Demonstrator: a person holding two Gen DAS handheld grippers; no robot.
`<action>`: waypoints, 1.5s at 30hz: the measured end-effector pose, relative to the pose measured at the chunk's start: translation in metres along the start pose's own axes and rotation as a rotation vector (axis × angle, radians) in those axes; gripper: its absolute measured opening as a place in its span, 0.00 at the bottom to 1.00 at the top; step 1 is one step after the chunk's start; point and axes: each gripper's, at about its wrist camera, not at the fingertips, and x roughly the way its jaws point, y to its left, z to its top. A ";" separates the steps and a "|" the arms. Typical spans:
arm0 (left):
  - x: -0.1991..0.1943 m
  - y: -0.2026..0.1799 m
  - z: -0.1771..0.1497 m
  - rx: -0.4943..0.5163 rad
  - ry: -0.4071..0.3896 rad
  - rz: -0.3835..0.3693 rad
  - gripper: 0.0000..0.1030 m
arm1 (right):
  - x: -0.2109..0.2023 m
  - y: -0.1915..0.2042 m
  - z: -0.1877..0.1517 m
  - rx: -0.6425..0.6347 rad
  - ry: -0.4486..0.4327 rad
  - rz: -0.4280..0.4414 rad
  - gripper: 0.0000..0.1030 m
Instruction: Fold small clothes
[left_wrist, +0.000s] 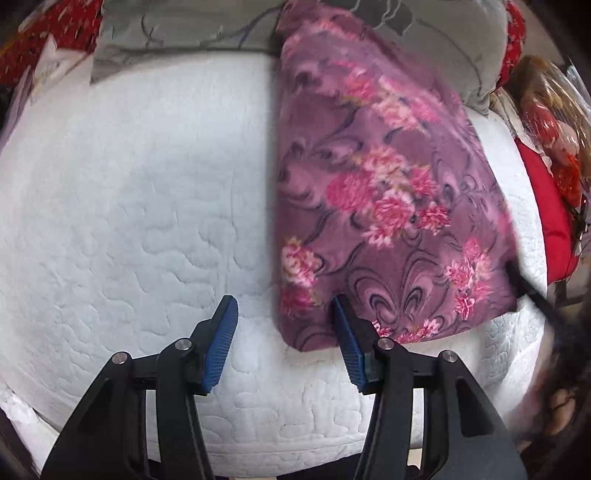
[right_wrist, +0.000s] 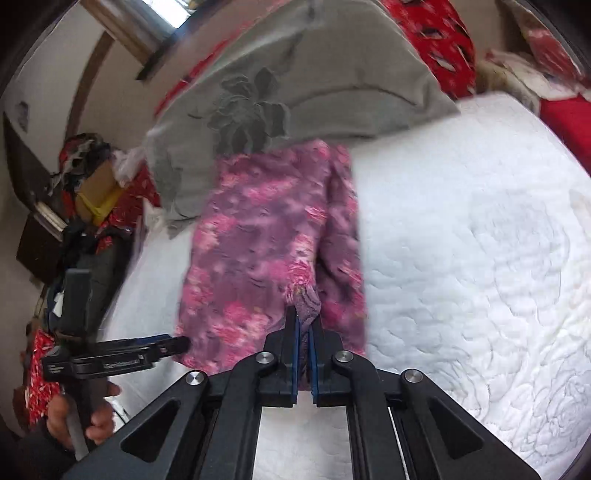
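The right tongs (right_wrist: 303, 328) pinch the purple floral fleece garment (left_wrist: 388, 192) at its near edge, mid-fold on the white quilted bed (left_wrist: 129, 184). The left tongs (left_wrist: 284, 306) gape empty at the cloth's 7 o'clock corner. Next, I judge, they should grip that corner.

Your left wrist camera looks forward and down, close over the white quilted mattress (left_wrist: 129, 184). Your right wrist camera faces likewise, nearer the purple floral fleece garment (right_wrist: 258, 240). Both views share that garment (left_wrist: 388, 184), the mattress (right_wrist: 461, 258) and the grey flower-patterned blanket (left_wrist: 207, 29) (right_wrist: 295, 81).
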 end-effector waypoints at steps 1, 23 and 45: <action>0.000 0.002 0.000 -0.007 0.007 -0.016 0.50 | 0.013 -0.006 -0.005 -0.001 0.054 -0.040 0.04; 0.028 0.005 0.162 -0.073 -0.086 -0.171 0.54 | 0.108 0.014 0.153 0.047 -0.016 -0.025 0.04; 0.008 -0.011 0.087 -0.028 -0.163 -0.008 0.69 | 0.081 0.052 0.087 -0.202 0.018 -0.137 0.24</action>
